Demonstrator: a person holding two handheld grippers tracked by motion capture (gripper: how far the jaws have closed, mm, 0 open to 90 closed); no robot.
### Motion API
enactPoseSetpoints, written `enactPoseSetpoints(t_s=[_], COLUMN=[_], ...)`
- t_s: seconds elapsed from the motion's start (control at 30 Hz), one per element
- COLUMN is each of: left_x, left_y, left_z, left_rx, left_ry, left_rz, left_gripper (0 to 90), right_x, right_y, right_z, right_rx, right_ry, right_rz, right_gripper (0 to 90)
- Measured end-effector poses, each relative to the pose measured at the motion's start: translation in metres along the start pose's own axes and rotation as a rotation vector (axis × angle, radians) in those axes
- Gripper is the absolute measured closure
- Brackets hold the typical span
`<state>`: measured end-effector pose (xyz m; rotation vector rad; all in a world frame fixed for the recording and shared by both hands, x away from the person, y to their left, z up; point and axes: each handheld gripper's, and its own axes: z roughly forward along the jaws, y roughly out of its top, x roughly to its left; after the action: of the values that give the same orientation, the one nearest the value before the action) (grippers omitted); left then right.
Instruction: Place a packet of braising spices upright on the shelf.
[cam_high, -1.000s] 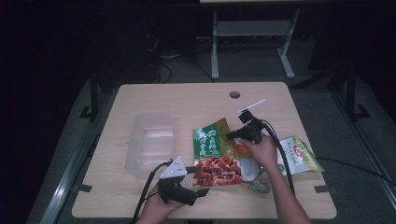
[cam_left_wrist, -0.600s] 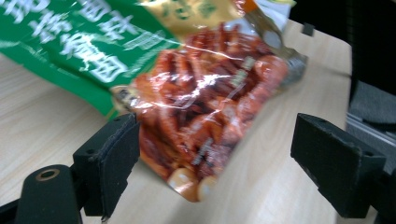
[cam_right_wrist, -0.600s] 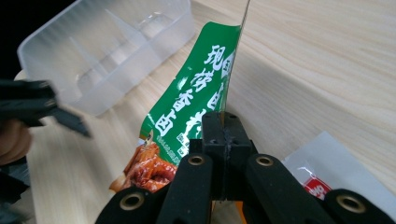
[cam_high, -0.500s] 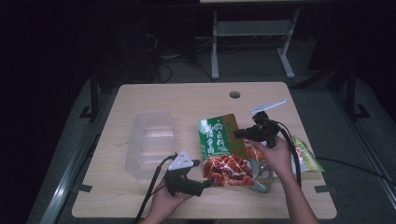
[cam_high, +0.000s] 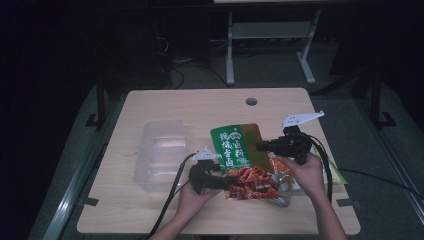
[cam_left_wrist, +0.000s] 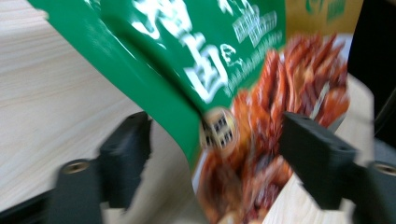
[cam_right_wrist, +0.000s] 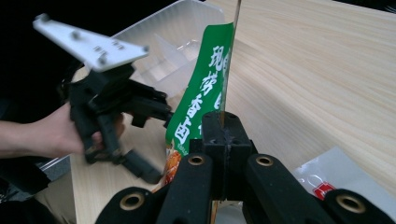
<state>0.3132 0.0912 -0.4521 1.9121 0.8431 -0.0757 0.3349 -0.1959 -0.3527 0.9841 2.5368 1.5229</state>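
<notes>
- Right gripper (cam_high: 260, 146) clenched on the snack bag's (cam_high: 235, 147) right edge, holding it lifted near table centre, presumably so the other can get a grip.
- Left gripper (cam_left_wrist: 212, 154) jaws have just been closing, straddling the bag's lower edge, not yet pressing.
- Clear tray (cam_high: 160, 150) left; pale wood table (cam_high: 165, 105), dark room.

Dim high view, dark surroundings; left gripper view motion-blurred.

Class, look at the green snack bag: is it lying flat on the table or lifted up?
Lifted: the right tongs pinch the green snack bag by its edge, so it stands on edge above the table.
</notes>
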Motion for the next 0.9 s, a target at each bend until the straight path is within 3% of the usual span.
enactPoseSetpoints(t_s=[0.03, 0.07, 0.3, 0.5, 0.53, 0.57, 0.73, 0.9], left_x=[0.001, 0.004, 0.005, 0.001, -0.002, -0.002, -0.01, -0.016], left_y=[0.001, 0.002, 0.003, 0.002, 0.002, 0.002, 0.002, 0.0], left_z=[0.001, -0.001, -0.002, -0.011, -0.013, -0.013, -0.015, -0.018], left_rx=[-0.02, -0.03, -0.036, -0.073, -0.08, -0.08, -0.092, -0.076], left_ry=[-0.008, -0.033, -0.056, -0.02, -0.018, -0.018, -0.001, 0.033], left_rz=[-0.019, -0.011, -0.035, 0.013, 0.018, 0.018, 0.057, 0.085], left_gripper=[38.6, 53.6, 83.2, 87.4, 87.6, 87.7, 88.0, 85.1], right_x=[0.0, -0.001, -0.006, -0.011, -0.012, -0.012, -0.012, -0.01], right_y=[-0.002, -0.004, -0.012, -0.021, -0.024, -0.024, -0.032, -0.034], right_z=[-0.001, -0.001, -0.001, -0.005, -0.003, -0.003, 0.017, 0.029], right_rx=[-0.004, 0.002, 0.012, 0.029, 0.051, 0.051, 0.109, 0.138], right_ry=[0.003, 0.007, 0.008, 0.0, -0.004, -0.004, 0.048, 0.088], right_rz=[0.001, 0.005, 0.024, 0.052, 0.068, 0.068, 0.087, 0.088], right_gripper=[90.0, 90.0, 90.0, 88.7, 82.5, 82.5, 76.3, 88.5])
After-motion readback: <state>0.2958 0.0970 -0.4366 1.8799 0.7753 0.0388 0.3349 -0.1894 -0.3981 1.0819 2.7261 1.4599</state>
